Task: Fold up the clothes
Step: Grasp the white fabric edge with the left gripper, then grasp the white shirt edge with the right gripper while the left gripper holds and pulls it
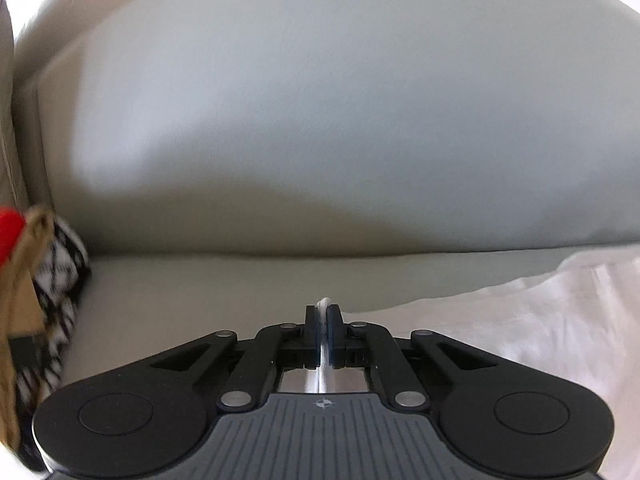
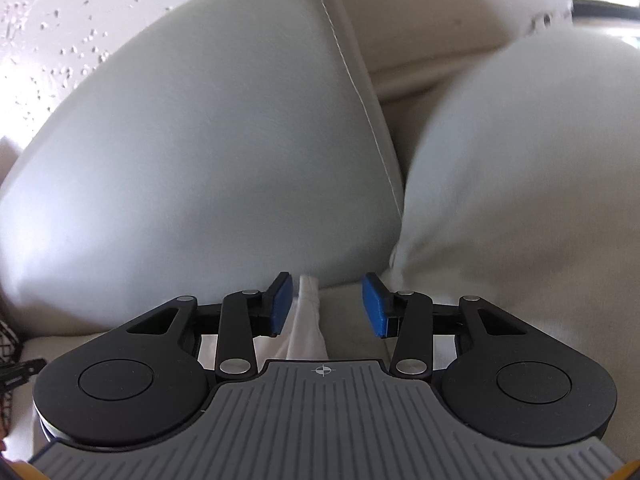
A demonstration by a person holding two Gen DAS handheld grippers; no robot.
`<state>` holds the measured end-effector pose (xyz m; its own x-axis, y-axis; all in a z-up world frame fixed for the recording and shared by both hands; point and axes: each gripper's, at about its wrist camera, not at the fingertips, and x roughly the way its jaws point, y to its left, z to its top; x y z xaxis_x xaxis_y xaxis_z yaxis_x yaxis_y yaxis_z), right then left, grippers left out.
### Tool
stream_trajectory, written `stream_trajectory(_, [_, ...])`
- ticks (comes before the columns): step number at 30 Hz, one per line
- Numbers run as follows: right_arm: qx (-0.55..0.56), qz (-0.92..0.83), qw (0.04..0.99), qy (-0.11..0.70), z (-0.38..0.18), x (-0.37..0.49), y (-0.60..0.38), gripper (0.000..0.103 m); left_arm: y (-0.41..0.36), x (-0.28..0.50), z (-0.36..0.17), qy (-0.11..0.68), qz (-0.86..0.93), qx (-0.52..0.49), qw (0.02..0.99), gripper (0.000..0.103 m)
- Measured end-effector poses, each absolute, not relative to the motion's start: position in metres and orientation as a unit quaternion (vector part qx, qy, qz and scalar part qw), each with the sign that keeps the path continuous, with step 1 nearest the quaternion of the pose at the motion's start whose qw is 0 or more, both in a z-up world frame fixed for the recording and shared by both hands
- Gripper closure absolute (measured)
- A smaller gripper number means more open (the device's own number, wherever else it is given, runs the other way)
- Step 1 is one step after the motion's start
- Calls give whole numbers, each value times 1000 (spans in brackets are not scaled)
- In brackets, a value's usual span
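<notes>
Pinching a thin fold of white fabric, the left gripper has its black fingers pressed together, with a small loop of cloth poking out just past the tips. The fabric belongs to a rumpled white cotton garment, which spreads to the near right across the pale grey leather sofa seat. A broad pale grey leather back cushion fills the far part of this view. At the left edge sits a black-and-white houndstooth cloth, beside a tan strap or handle and a blurred red patch; what these belong to cannot be told.

In the right wrist view, the right gripper has its fingers, lined with blue pads, spread apart. A narrow bunched strip of the white garment lies between them, close to the left pad, and the right pad stands clear of it; whether the left pad touches the cloth cannot be told. Beyond the tips rises a rounded pale grey leather cushion with a stitched seam, and to the far right a second, cream-coloured cushion leans against it. A textured white wall shows at the far left.
</notes>
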<state>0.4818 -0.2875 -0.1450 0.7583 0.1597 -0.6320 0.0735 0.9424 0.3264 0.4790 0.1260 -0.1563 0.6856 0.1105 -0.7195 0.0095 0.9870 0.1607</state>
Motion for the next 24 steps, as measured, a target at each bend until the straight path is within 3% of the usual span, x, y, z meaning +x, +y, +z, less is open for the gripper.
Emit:
stream_trajectory(4, [158,37,922,351,-146,470,-283,58,148,478,-154,390,52,20,919,100])
stream_trajectory(6, [130,40,923,361,-147,471,-275,66,162,482,-155,395,61,-16,917,100])
stream_trajectory(11, [135,24,912,387,-154,485,-274,73,183,487,-159,399,68,-79,911,100])
stream_trajectory(13, [174,34,905,388,-155,487,-281,72,195,490,-160,398,75,-131,905,100])
stream_trajectory(14, [199,38,901,383,-155,486,-286,69,202,492,-161,397,79,-159,901,100])
stream_trajectory(15, [224,37,900,371,-154,482,-292,59,208,491,-164,396,86,-187,895,100])
stream_trajectory(16, [233,34,901,365,-153,480,-295,59,217,492,-167,396,94,-209,889,100])
stream_trajectory(17, [224,33,903,364,-152,479,-296,60,222,493,-171,399,99,-217,886,100])
stream_trajectory(20, [193,92,904,369,-146,475,-288,78,223,494,-178,407,99,-198,886,100])
stream_trajectory(23, [158,159,899,377,-138,472,-260,77,217,490,-181,409,96,-183,889,100])
stream_trajectory(24, [131,164,900,382,-137,473,-248,62,214,488,-181,408,94,-178,890,100])
